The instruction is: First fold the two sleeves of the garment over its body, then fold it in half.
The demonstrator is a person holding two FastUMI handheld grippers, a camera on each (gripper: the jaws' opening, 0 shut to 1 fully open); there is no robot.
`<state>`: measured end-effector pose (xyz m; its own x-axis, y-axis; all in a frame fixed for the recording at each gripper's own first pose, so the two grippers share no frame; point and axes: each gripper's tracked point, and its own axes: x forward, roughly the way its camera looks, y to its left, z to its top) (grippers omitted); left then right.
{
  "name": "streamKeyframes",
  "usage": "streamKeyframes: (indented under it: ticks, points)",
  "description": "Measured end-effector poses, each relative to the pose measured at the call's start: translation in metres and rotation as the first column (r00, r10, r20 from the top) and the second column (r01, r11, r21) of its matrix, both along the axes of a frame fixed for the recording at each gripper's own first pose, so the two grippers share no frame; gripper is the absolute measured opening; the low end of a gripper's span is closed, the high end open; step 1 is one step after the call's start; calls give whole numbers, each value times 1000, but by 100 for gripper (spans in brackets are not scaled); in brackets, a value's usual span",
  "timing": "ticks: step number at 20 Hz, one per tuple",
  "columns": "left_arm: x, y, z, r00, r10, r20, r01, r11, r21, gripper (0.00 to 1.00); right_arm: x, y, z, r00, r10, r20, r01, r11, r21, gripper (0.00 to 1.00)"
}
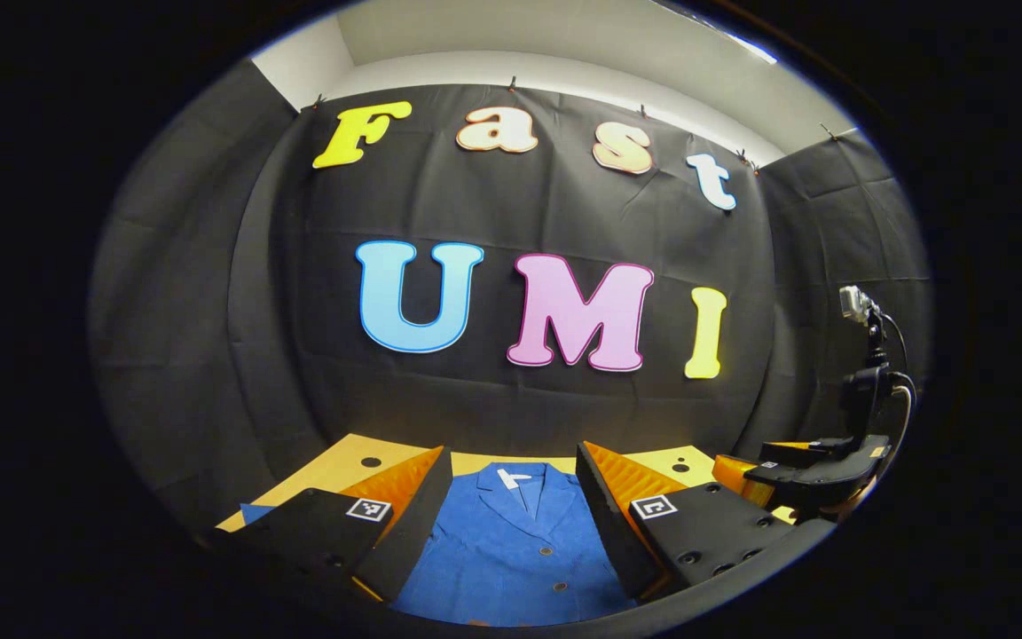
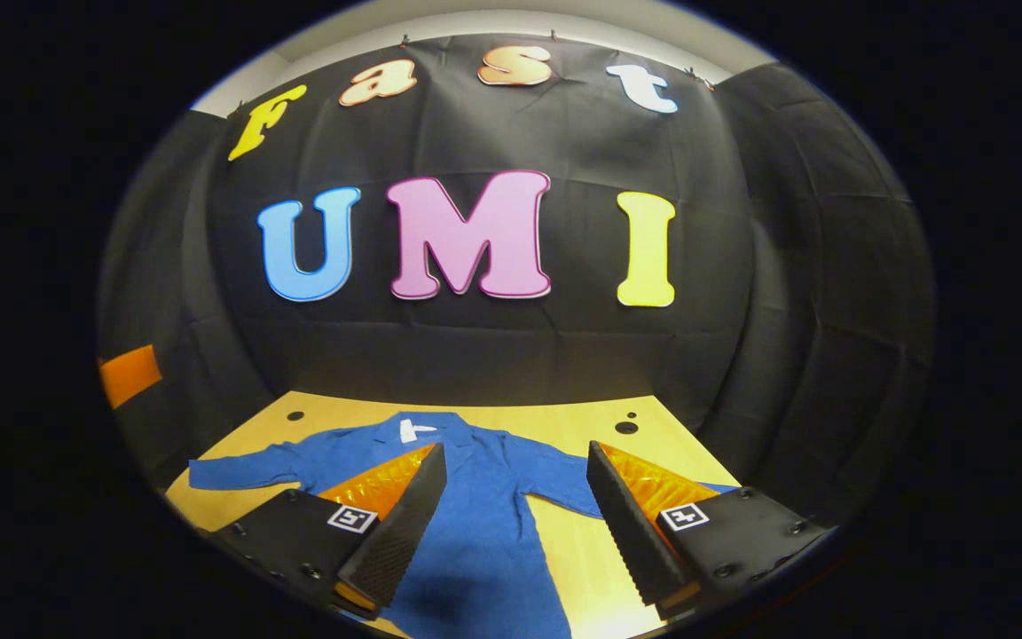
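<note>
The blue garment [image 2: 475, 497] lies flat, front up, on the yellow tabletop [image 2: 582, 417], collar toward the booth wall. Both sleeves extend outward: one sleeve [image 2: 245, 466] to the left in the right gripper view, the other partly hidden behind a finger. No fold is made; both sleeve folds and the half fold remain. The left gripper [image 1: 511, 524] and right gripper [image 2: 515, 515] hover above it, fingers spread and empty.

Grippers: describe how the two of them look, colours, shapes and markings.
The left gripper has two wedge-shaped black fingers with ribbed pads, orange panels behind them, and black plates bearing square black-and-white markers. The right gripper is built the same: black ribbed fingers, orange panels, square markers. Seen from the left gripper view, it carries a small camera on a black post with a cable.
</note>
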<state>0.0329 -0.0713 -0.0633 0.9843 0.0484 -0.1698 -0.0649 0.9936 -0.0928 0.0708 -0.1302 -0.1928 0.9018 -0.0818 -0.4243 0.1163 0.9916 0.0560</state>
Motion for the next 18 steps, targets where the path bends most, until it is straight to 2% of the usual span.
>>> streamKeyframes:
  ticks: [5,8,11,15,18]
  points:
    - [26,-28,-5,1000,-8,-3,8,1000,18,81,19,-58,-56,991,-86,-106,90,995,38,100]
    - [38,-44,-12,1000,-19,-21,20,1000,14,81,22,-102,-97,969,-155,-192,160,987,10,99]
    - [44,-58,-15,998,-44,-44,45,999,21,81,11,-143,-138,922,-213,-323,220,975,-17,100]
    - [52,-67,-25,995,-67,-74,71,996,54,81,-5,-203,-181,846,-334,-416,346,937,-49,100]
    - [59,-71,-29,993,-81,-89,88,993,77,81,-20,-245,-207,791,-401,-463,407,909,-92,100]
